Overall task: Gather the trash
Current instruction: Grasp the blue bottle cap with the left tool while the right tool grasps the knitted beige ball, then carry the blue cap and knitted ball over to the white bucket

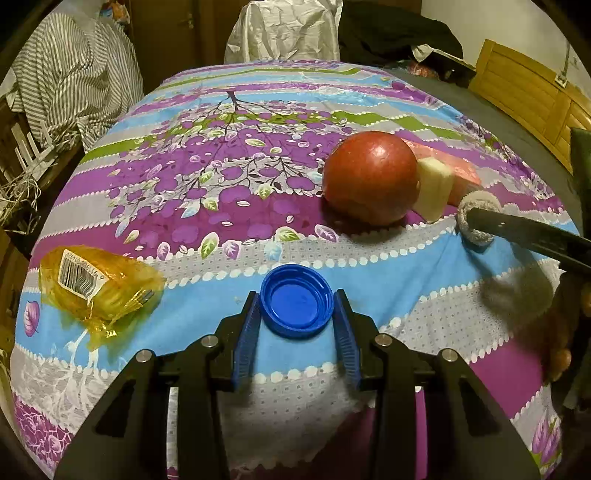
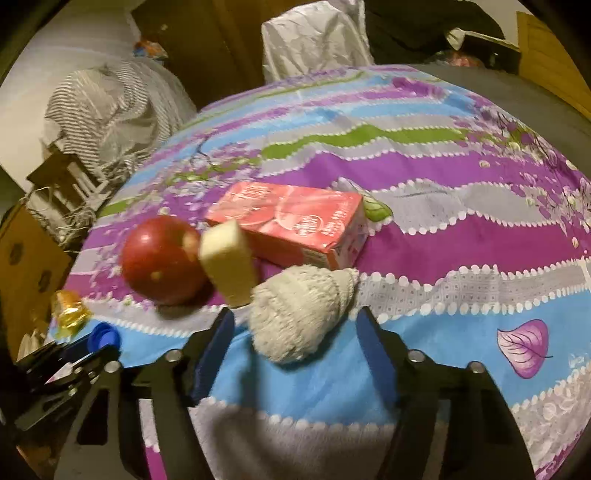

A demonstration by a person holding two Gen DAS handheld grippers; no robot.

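Note:
A blue bottle cap (image 1: 295, 306) lies open side up on the patterned cloth, and my left gripper (image 1: 297, 298) is shut on it, both blue pads against its rim. In the right wrist view a cream knitted roll (image 2: 303, 295) sits between the fingers of my right gripper (image 2: 295, 314), which is open, with a gap showing at each pad. A crumpled yellow wrapper (image 1: 96, 291) with a barcode label lies to the left of the cap. The left wrist view catches one right gripper finger (image 1: 517, 232) beside the roll (image 1: 476, 218).
A red apple (image 2: 160, 258), a pale sponge block (image 2: 229, 262) and a pink carton (image 2: 288, 225) sit just behind the roll. The table's cloth (image 1: 207, 177) drops off at the edges. Striped fabric (image 1: 74, 81), a white bag (image 1: 284, 33) and wooden furniture (image 1: 524, 85) surround it.

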